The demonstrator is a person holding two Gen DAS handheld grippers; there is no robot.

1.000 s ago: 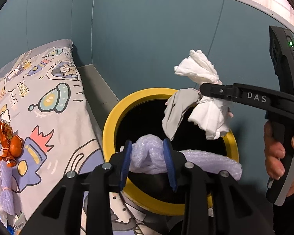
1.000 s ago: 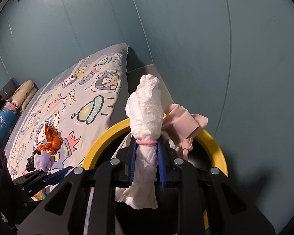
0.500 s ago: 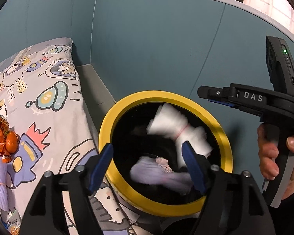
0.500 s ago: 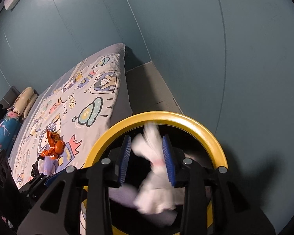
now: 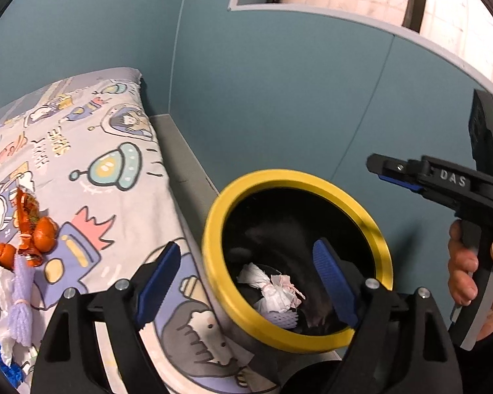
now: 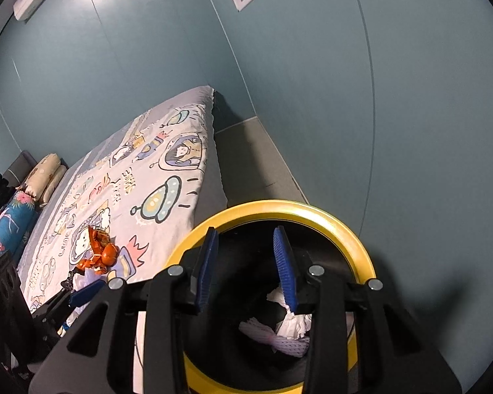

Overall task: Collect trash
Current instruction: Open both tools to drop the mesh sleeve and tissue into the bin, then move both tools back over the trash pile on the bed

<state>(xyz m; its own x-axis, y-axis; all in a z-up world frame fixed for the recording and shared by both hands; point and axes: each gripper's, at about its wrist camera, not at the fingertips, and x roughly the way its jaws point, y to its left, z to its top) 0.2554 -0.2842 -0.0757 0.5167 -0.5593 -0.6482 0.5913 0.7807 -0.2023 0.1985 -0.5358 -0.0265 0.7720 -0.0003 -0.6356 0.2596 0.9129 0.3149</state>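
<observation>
Left wrist view: left gripper [image 5: 246,272] hangs above the near-left rim of the yellow-rimmed bin [image 5: 213,229], jaws wide and opening, nothing between the blue pads. One pad sits over the bedsheet [image 5: 115,170], the other over the bin's black interior. Down inside lie a white tissue wad [image 5: 272,290] tied with a pink band and a piece of lilac foam netting [image 5: 281,320], both loose, touching each other. Right gripper [image 5: 383,169] shows from the side at the far right, above and beyond the bin's right rim, held by a hand [image 5: 470,266]; its tip is free of the teal wall [image 5: 279,98] behind. Bin stands tight against the bed's edge; a narrow grey floor strip [image 5: 180,164] runs between bed and wall toward the far corner. On the sheet at the near left, remaining litter: an orange snack wrapper [image 5: 26,213], mandarin peel pieces [image 5: 44,233], a lilac foam bundle [image 5: 21,298], white tissue [image 5: 3,282]. Right wrist view: right gripper [image 6: 246,262] centred over the bin mouth [image 6: 345,229], jaws part open and opening, empty; tissue and netting visible below. Open space lies above the bin; wall close on the right, bed edge on the left. Pillows [image 6: 46,174] at the bed's far end.
</observation>
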